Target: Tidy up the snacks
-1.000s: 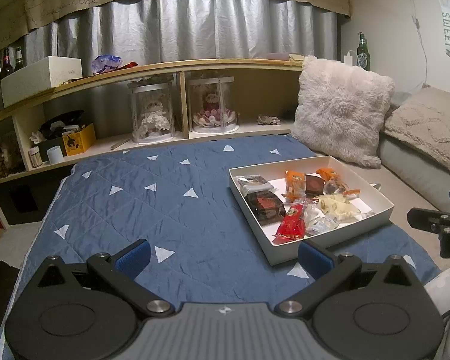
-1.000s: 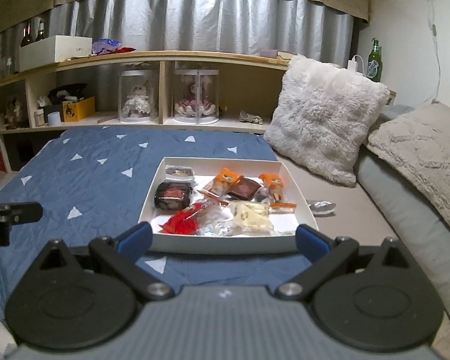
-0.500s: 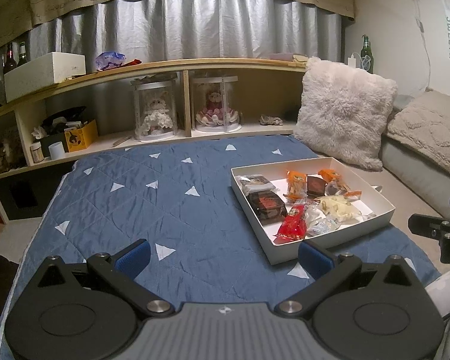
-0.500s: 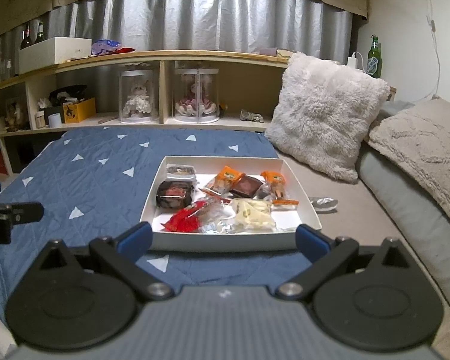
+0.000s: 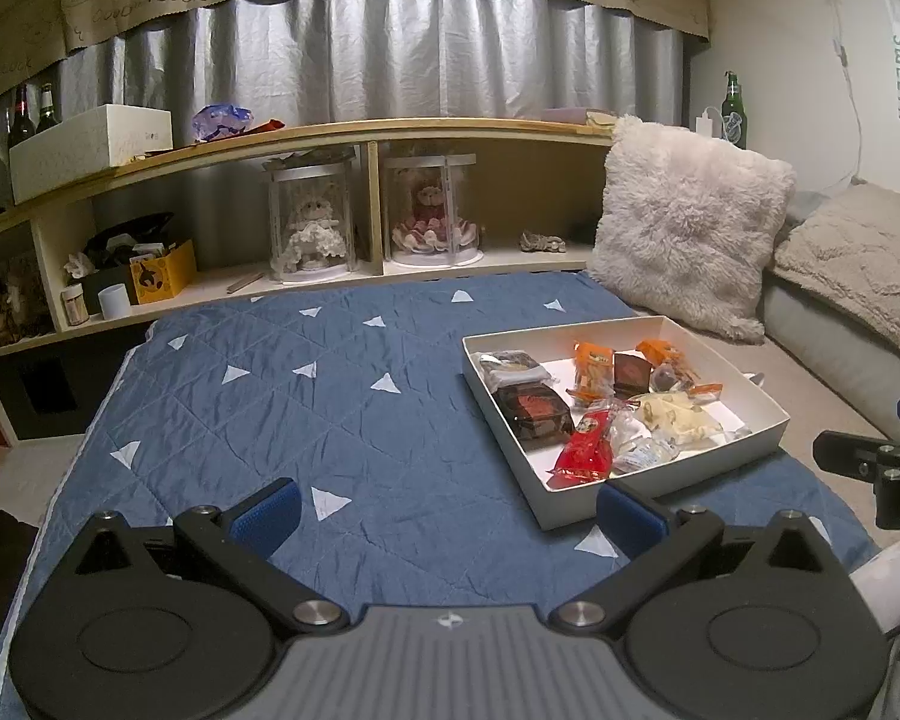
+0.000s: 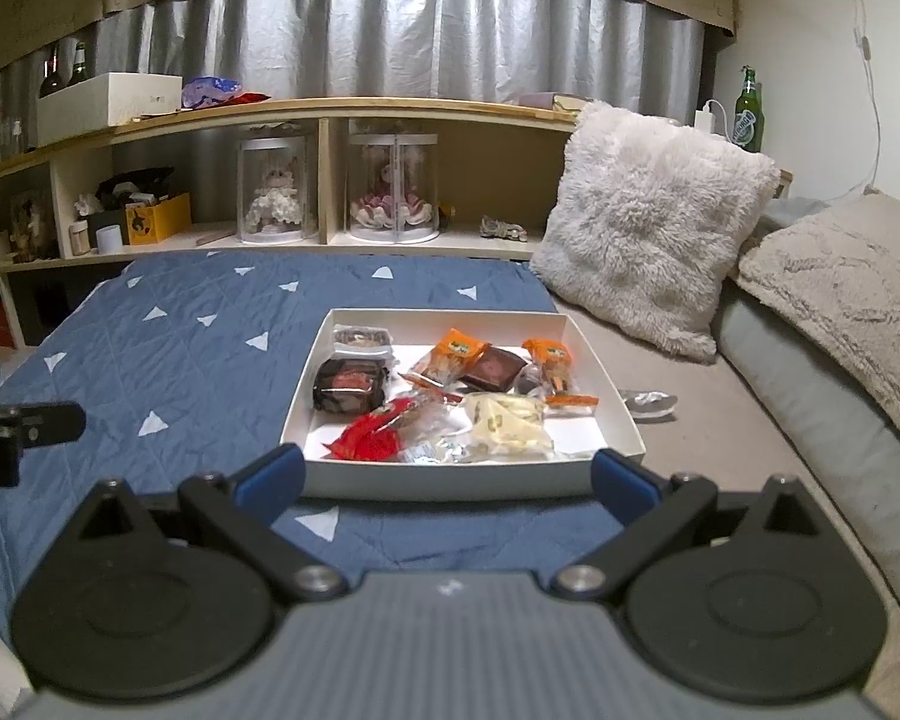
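Snacks (image 6: 426,402) fill the white box (image 6: 450,480) on the blue quilt (image 5: 330,396); left gripper (image 5: 447,513) and right gripper (image 6: 444,480) hover before the box, both spread wide, holding nothing.

right claw (image 5: 870,456): cut by frame edge | left claw (image 6: 12,432): likewise

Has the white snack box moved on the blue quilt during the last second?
No. In the right wrist view the white snack box keeps its place: its front wall lies just behind the same white triangle on the blue quilt.
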Action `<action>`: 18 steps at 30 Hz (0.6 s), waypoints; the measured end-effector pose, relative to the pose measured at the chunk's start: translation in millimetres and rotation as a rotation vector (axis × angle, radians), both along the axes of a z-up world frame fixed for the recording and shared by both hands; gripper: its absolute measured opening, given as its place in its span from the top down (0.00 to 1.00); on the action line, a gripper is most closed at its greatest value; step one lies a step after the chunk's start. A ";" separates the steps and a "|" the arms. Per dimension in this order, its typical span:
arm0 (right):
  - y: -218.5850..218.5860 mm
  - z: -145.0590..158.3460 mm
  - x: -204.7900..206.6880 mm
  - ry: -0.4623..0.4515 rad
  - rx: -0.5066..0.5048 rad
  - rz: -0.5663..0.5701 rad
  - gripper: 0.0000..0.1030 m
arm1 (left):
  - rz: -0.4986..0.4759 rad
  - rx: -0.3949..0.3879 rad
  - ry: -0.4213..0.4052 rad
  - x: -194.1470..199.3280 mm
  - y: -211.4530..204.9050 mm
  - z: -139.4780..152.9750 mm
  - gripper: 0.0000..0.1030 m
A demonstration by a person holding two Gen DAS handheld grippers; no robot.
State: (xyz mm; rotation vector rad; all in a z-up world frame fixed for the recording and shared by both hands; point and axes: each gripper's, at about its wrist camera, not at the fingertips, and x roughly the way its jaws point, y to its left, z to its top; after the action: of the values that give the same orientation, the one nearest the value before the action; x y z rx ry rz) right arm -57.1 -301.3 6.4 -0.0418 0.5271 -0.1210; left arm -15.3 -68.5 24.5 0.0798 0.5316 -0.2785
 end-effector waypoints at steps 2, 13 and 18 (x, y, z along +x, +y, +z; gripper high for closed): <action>-0.2 -0.2 -0.1 0.000 0.001 0.000 0.01 | 0.001 -0.001 0.002 -0.1 0.2 0.1 0.00; 0.7 -1.0 0.0 0.001 0.002 -0.002 0.01 | -0.001 -0.001 -0.001 -0.7 0.0 0.6 0.00; 2.4 -2.4 -0.8 0.003 0.000 0.000 0.01 | 0.000 0.000 -0.001 -1.0 0.0 0.5 0.00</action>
State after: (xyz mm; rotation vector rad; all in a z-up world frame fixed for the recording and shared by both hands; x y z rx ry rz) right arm -57.9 -298.9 4.0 -0.0415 0.5306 -0.1211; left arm -16.3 -68.6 24.9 0.0796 0.5307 -0.2785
